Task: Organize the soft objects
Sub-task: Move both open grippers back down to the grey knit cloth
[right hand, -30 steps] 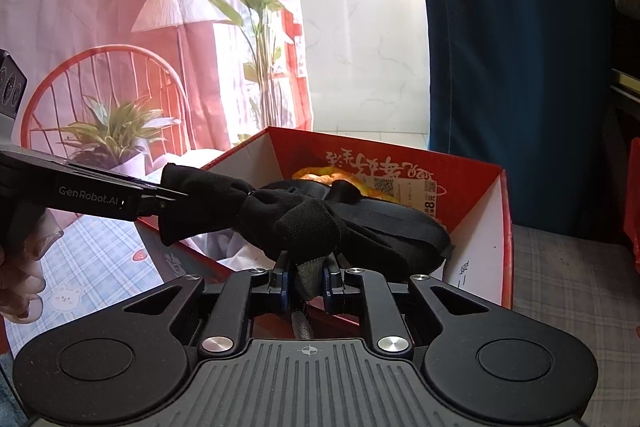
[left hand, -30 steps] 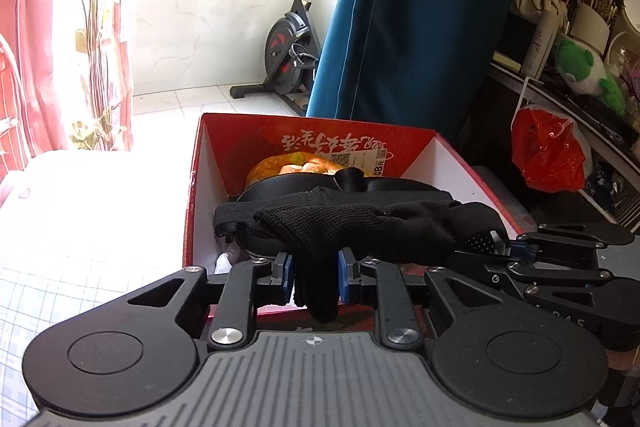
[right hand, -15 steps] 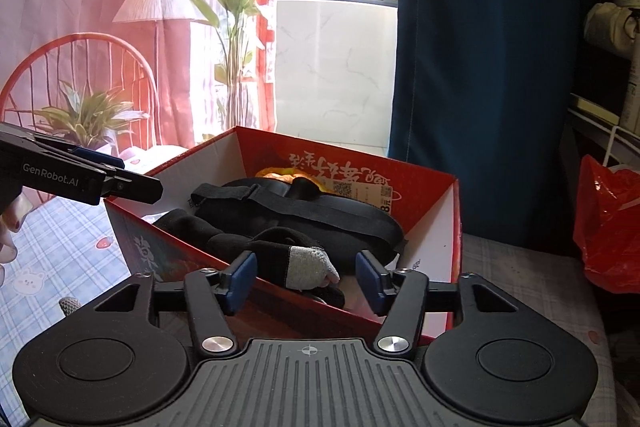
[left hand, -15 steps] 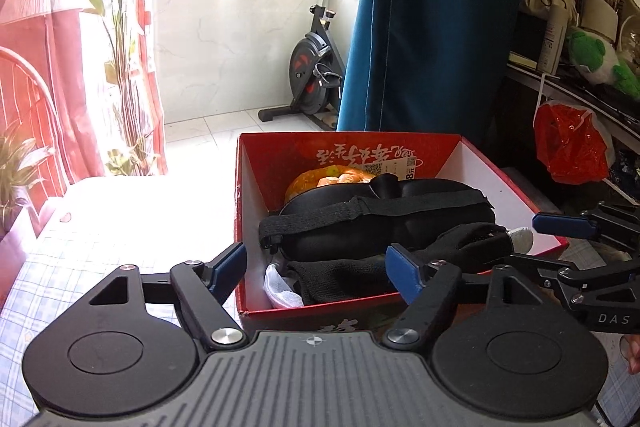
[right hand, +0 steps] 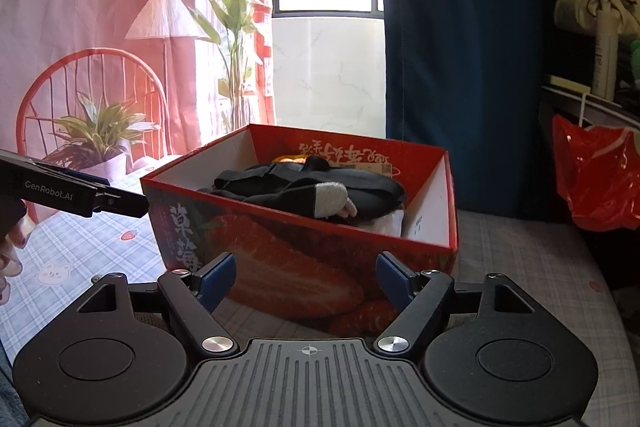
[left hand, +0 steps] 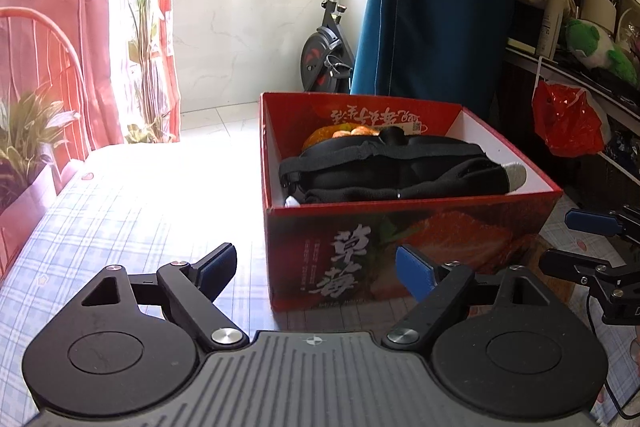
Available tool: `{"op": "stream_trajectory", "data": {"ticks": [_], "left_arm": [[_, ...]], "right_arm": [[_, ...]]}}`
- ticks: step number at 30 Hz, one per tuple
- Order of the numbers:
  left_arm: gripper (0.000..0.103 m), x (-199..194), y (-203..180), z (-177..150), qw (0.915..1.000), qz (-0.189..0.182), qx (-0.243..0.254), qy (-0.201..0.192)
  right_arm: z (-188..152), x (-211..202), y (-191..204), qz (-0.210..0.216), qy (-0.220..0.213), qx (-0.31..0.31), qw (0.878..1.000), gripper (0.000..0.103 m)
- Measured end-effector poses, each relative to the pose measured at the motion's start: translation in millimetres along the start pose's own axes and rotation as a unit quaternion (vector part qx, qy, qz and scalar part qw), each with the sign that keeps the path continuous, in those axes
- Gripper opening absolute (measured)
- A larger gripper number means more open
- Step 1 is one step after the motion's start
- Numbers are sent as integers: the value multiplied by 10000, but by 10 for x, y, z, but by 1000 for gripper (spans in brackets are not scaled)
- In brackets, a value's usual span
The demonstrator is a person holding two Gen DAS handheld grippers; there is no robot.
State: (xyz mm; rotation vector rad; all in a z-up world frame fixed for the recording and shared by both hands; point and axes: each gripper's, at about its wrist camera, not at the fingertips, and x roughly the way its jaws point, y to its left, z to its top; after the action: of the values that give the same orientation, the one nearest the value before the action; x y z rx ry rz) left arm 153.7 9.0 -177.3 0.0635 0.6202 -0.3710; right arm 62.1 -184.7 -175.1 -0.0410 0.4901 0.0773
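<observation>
Gloves (left hand: 404,183) lie inside the red box (left hand: 408,227) at 12 o'clock. Left gripper (left hand: 316,267) and right gripper (right hand: 306,275) are opening, empty — the heaped pile could spill over the rim if the box is bumped.

The box (left hand: 404,247) stands on the worktop (left hand: 132,223), toward its right half in the left wrist view. In the box lie soft things: a strapped pad (left hand: 384,163) across the middle, a glove (left hand: 404,193) before it along the near wall, and another soft piece (left hand: 340,131) behind, against the far wall. The left gripper (left hand: 316,269) is before the box's near left corner, apart from it, nothing between its opening jaws. The right gripper (right hand: 306,277) is before the box's near wall, its opening jaws likewise empty. Behind the box hangs a curtain (left hand: 436,3); left of that stands an exercise bike (left hand: 326,51). A bag (left hand: 566,121) hangs right of the box, below a shelf (left hand: 576,75).
</observation>
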Motion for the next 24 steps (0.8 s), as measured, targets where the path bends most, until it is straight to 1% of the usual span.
{"op": "stream_trajectory", "data": {"ticks": [5, 12, 18, 24], "left_arm": [[88, 42, 60, -314, 9996, 41, -169, 214], [88, 136, 139, -651, 9967, 432, -432, 532], [88, 169, 78, -824, 9960, 388, -463, 659], [88, 187, 53, -945, 9954, 409, -485, 721]], "right_arm": [[-293, 48, 18, 55, 258, 301, 9992, 74], [-665, 198, 111, -51, 602, 467, 9971, 73], [-774, 252, 241, -180, 674, 160, 9974, 73], [-858, 223, 160, -276, 644, 380, 9968, 73]]}}
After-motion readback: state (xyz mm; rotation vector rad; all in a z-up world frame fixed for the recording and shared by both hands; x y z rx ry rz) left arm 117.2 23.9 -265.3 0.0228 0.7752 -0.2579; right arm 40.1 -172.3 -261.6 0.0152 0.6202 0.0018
